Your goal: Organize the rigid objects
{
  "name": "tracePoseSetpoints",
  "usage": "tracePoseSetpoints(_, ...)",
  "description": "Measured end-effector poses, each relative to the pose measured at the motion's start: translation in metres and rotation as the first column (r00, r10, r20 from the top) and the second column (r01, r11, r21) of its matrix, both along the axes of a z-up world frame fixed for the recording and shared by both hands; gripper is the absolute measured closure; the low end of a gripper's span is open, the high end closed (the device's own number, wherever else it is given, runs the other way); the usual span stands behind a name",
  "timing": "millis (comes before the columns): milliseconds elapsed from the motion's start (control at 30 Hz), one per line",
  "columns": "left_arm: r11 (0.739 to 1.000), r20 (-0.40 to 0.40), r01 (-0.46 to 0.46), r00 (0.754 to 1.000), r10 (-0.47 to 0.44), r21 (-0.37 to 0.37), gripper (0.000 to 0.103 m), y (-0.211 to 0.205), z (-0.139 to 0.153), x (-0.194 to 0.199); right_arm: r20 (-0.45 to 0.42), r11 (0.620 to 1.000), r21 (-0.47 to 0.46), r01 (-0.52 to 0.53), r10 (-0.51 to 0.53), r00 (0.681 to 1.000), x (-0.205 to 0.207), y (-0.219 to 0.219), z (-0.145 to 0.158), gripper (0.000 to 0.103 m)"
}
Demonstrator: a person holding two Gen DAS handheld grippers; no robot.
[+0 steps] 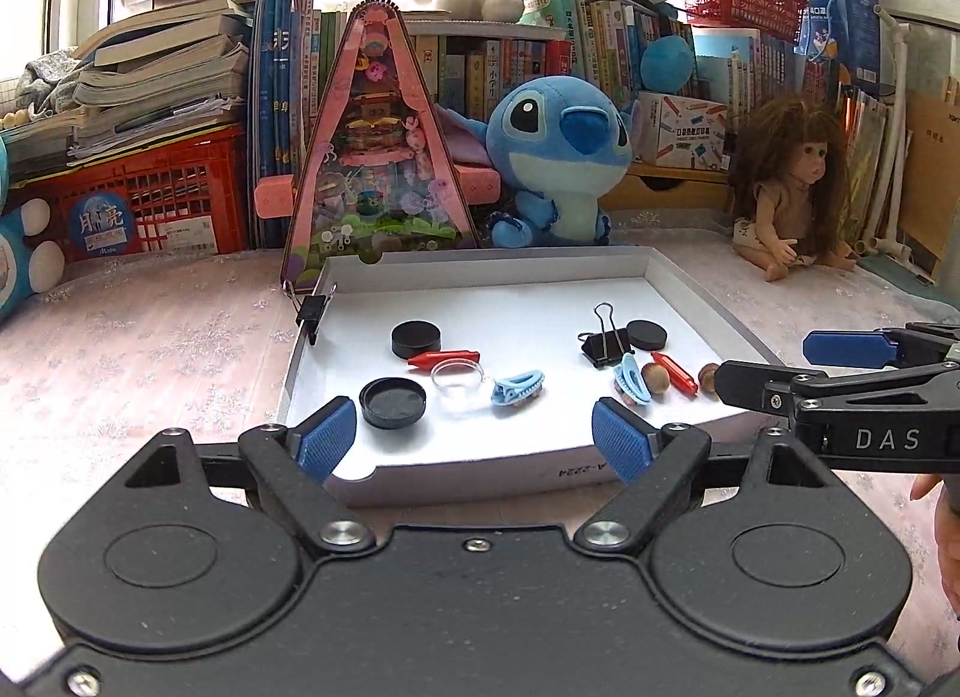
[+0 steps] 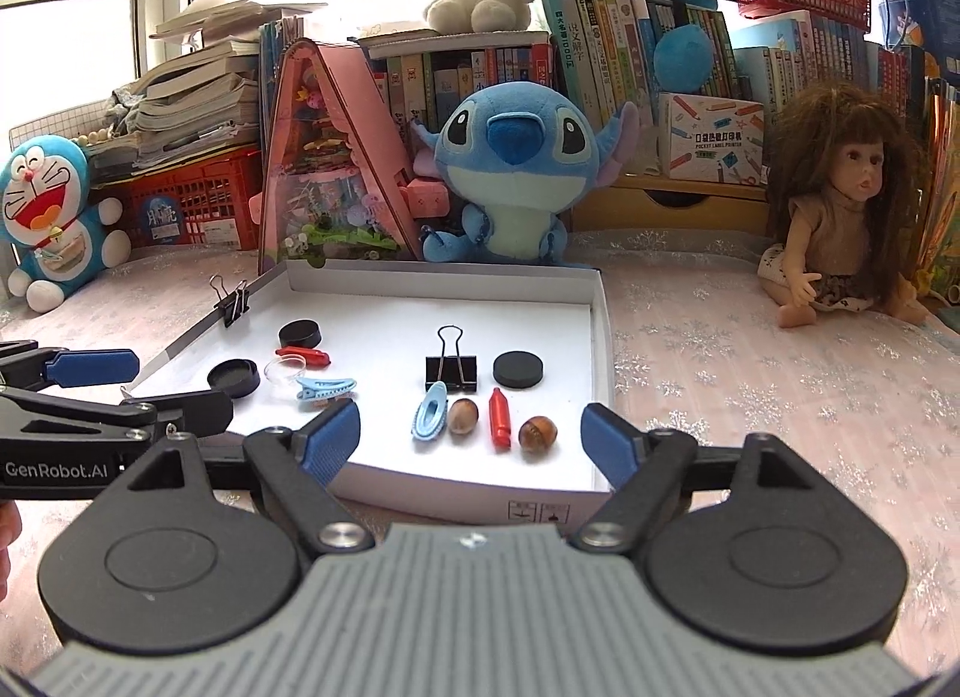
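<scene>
Shallow white cardboard box lid (image 2: 602, 337) sits on the pink snowflake tablecloth (image 2: 750, 373), all small rigid items inside it, in two loose groups. Left to right: a black binder clip (image 2: 233, 301) is clamped on the lid's left wall, stiff and springy, probably best taken by its wire loops. The left group has an open black round lid (image 2: 234, 379), a closed black round puck (image 2: 299, 332), a red plastic tube (image 2: 303, 356), a clear shallow plastic cup (image 2: 283, 371) that looks light, slick and likely to skid, and a light blue hair clip (image 2: 324, 388) just beside the cup; I'd squeeze it across its long sides. The right group is tidier: a second light blue hair clip (image 2: 429, 412), a brown nut (image 2: 462, 416), a second black binder clip (image 2: 451, 371) standing behind them, a second red tube (image 2: 499, 418), a second brown nut (image 2: 537, 434) and a second black puck (image 2: 518, 369). The nuts look hard and round, likely to roll, so pinch them across the middle. Everything seems light, with nothing fragile apart from maybe the cup. Left gripper (image 1: 474, 439) hangs over the lid's near edge with its jaws apart and nothing between them. Right gripper (image 2: 471, 442) is the same, spread wide and empty. Crowded neighbours are the main obstacle: cup, tube and clip nearly touch. Blue plush toy (image 2: 510, 168), doll (image 2: 840, 217) and books sit behind, well apart.
</scene>
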State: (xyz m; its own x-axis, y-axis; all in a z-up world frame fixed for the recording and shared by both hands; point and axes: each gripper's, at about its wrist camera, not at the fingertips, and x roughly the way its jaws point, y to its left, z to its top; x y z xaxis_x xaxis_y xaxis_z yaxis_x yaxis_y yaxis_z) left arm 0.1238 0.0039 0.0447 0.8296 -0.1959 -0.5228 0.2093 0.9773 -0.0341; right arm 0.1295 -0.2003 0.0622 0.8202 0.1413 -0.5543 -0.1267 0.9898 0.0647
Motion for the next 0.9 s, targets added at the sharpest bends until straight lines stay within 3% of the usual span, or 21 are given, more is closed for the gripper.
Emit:
tracePoseSetpoints(500,1.0,-0.063,-0.028,0.998,0.028,0.005,0.018,0.002,-0.026,-0.015,-0.051,1.0,-0.027,-0.007,0.006,0.999,-0.017,0.002,-0.023,0.013)
tracePoseSetpoints(733,0.996,-0.105,-0.073,0.991,0.077,0.047,0.018,0.001,-0.046,-0.01,-0.093,0.998,-0.068,-0.01,0.003,0.996,-0.013,0.007,-0.04,0.007)
tracePoseSetpoints(900,0.995,-0.118,-0.087,0.989,0.092,0.052,0.012,0.001,-0.051,-0.006,-0.129,0.996,-0.085,-0.012,0.001,0.992,-0.008,0.009,-0.049,0.006)
